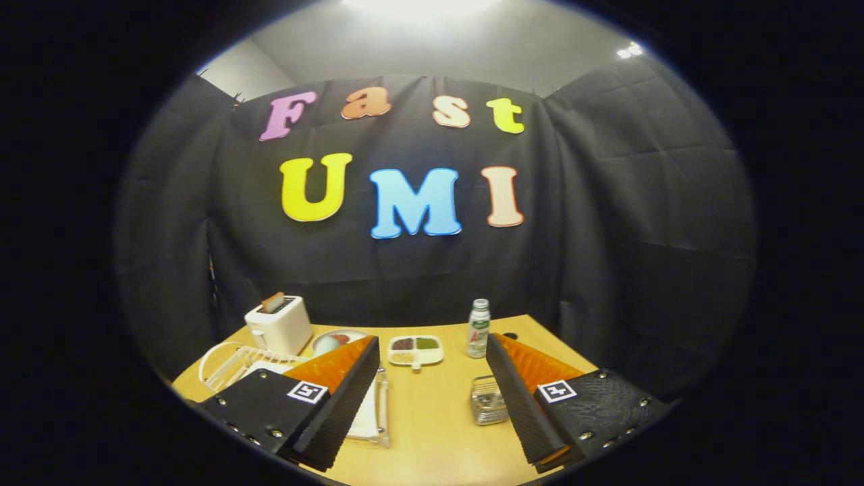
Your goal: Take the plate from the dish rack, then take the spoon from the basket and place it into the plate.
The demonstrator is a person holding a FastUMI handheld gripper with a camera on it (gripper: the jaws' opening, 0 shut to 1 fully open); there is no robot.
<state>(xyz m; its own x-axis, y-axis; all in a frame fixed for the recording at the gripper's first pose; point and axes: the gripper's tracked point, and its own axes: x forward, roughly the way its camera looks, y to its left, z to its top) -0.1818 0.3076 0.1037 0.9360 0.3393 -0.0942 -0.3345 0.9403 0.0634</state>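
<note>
Gripper [432, 378] is spread wide over my table [432, 418], holding nothing; dish rack [233, 364] sits behind the left finger, basket [487, 401] beside the right.

- The dish rack [233, 361] is partly hidden behind the left finger of the claw [432, 398], so its near end cannot be seen.
- The plate [260, 368] shows as a pale sliver above that finger.
- The basket [487, 399] is partly covered by the right finger; the spoon in it is too small to make out.
- The round dish [337, 337] is partly hidden by the left fingertip.
- The contents of the divided tray [415, 349] are too small to identify.
- The desk [432, 418] is cut off at its near edge.
</note>
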